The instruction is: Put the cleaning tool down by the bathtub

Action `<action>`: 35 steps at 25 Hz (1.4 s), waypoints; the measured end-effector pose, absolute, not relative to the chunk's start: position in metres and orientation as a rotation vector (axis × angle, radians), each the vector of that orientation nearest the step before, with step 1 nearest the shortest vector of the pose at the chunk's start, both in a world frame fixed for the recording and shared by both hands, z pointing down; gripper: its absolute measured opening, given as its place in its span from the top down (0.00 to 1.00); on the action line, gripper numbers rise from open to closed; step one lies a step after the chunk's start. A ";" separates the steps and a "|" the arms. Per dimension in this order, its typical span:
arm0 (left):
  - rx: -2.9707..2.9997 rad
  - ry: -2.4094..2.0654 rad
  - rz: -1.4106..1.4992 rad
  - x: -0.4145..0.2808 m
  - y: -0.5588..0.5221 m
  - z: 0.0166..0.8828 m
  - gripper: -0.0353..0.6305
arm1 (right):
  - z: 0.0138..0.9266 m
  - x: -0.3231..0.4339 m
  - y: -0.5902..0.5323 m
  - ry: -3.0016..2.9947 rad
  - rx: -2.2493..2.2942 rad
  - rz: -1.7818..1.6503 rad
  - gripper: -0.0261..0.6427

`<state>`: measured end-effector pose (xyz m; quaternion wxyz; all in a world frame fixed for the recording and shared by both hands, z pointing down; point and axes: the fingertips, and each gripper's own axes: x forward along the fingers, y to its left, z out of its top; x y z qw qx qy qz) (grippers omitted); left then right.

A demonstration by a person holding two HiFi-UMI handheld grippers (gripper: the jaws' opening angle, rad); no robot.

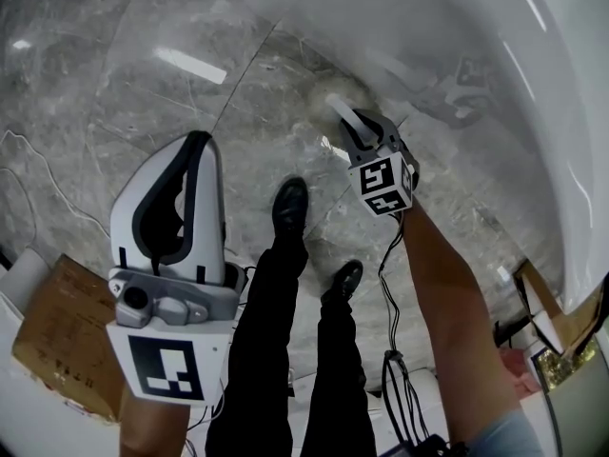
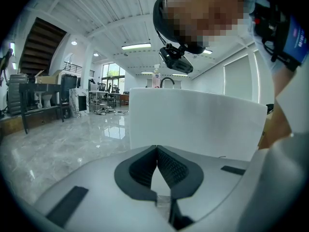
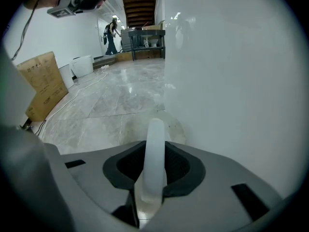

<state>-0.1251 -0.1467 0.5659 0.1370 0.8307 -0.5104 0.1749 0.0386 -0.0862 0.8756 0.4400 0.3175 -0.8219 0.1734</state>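
- Right gripper (image 1: pixel 364 129) clenched on the cleaning tool (image 1: pixel 340 109); in the right gripper view the dark pads (image 3: pixel 179 167) press both sides of its pale, translucent handle (image 3: pixel 155 144), which juts out past the jaws toward 12 o'clock
- Tool held low over the marble floor (image 1: pixel 114 84), just beside the white bathtub (image 1: pixel 533 84) wall; its far end is a pale blur near the tub's foot; cannot tell whether it touches the floor
- Bathtub fills the head view from 12 to 3 o'clock
- Left gripper (image 1: pixel 196 144) at 8 o'clock in the head view, well apart from the tool; jaws closed tip to tip with nothing between them (image 2: pixel 156 151)
- Person's black shoes (image 1: pixel 289 204) between the two grippers; cardboard box (image 1: pixel 55 336) at 8 o'clock, by the left forearm
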 end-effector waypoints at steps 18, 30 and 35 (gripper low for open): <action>2.397 -1.541 0.483 -0.129 -0.146 0.543 0.92 | 0.855 0.042 -0.090 -2.039 0.813 0.417 0.75; 2.438 -1.656 0.302 -0.113 -0.146 0.433 0.92 | 0.608 -0.010 -0.119 -2.387 1.099 0.226 0.77; 2.471 -1.695 0.232 -0.109 -0.134 0.371 0.92 | 0.474 -0.022 -0.115 -2.499 1.255 0.182 0.81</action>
